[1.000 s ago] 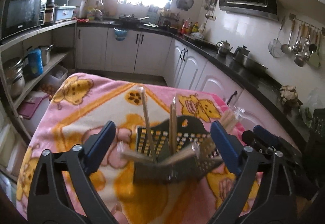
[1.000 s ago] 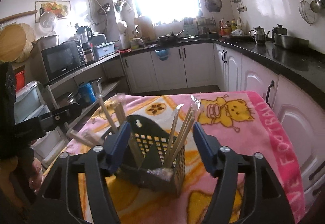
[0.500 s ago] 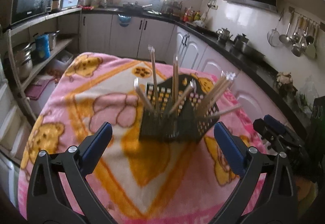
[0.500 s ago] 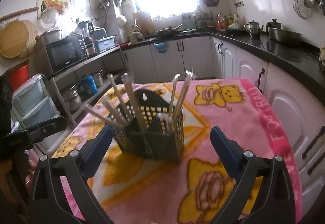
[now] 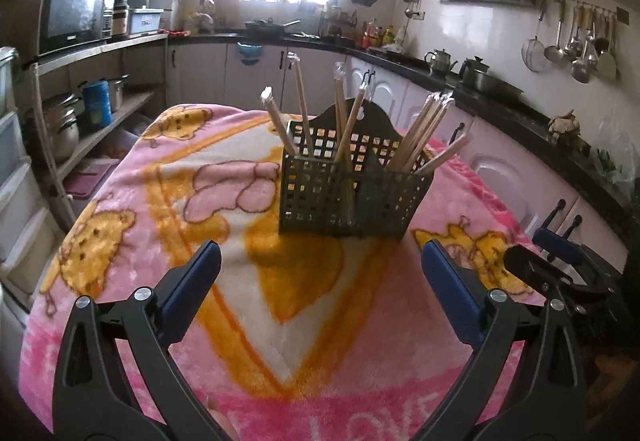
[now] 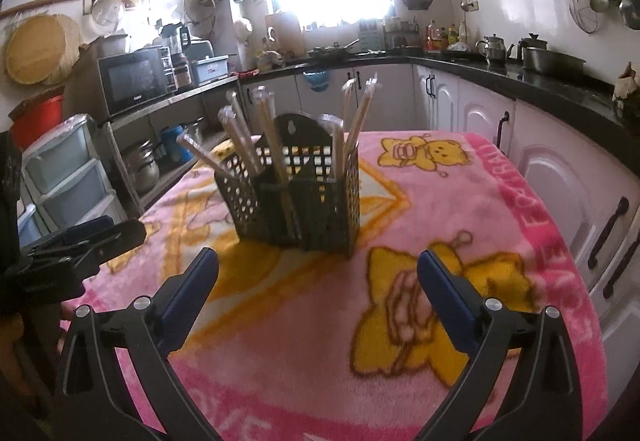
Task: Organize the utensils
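Blanket (image 5: 120, 225) under both hand-held grippers is pink with orange-yellow bears, a big orange diamond outline and white lettering. Ahead of them, the utensil holder (image 5: 348, 197) is dark green-black grid mesh, holding pale tan chopsticks (image 5: 420, 137). Left hand-held gripper (image 5: 320, 293) and right hand-held gripper (image 6: 318, 293): black with blue pads.

Fuzzy pink blanket (image 5: 132, 201), matt black plastic caddy (image 5: 348, 197), seemingly wooden chopsticks (image 5: 420, 137)
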`<state>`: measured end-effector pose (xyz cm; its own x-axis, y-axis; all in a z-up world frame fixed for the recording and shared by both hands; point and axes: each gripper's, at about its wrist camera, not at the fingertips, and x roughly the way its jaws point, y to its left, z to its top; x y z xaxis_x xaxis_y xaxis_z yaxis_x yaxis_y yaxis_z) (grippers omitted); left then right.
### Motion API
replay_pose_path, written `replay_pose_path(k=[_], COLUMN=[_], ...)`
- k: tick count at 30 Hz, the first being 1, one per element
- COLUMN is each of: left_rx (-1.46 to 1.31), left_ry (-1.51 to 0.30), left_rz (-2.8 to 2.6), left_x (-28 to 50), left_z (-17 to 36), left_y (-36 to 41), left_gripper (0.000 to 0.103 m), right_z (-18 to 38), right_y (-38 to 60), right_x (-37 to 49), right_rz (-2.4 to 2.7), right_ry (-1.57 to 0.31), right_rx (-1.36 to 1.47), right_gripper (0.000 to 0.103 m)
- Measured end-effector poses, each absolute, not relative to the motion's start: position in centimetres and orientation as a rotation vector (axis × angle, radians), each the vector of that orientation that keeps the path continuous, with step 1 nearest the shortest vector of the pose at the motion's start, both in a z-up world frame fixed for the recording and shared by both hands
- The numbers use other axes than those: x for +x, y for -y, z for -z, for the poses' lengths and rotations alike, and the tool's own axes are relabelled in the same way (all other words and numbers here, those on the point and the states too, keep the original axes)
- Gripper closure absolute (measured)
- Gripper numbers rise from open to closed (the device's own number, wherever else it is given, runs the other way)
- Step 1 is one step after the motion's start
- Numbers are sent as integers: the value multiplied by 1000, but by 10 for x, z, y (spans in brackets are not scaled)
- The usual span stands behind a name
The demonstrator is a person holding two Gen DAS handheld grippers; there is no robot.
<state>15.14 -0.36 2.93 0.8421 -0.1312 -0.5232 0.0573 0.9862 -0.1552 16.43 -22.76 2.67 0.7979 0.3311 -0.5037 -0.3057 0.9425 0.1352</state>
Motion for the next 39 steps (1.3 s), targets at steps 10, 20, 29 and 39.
replay_pose_path(k=[10,20,29,39], left_rx=[-130,-109,-84,-89], left_ry=[-463,-402,-378,-386], left_rz=[74,30,32,33], left_x=[127,119,114,115], left_z=[-9,2,12,18], left_y=[7,2,7,6], left_gripper=[11,11,11,11], right_z=[-7,4,13,23], right_y=[225,231,239,242], right_x=[137,125,121,126], right_rz=[-293,-282,-252,-244], right_ry=[-438,-352,-376,-406], right_rx=[-17,3,23,38], right_gripper=[6,6,6,6])
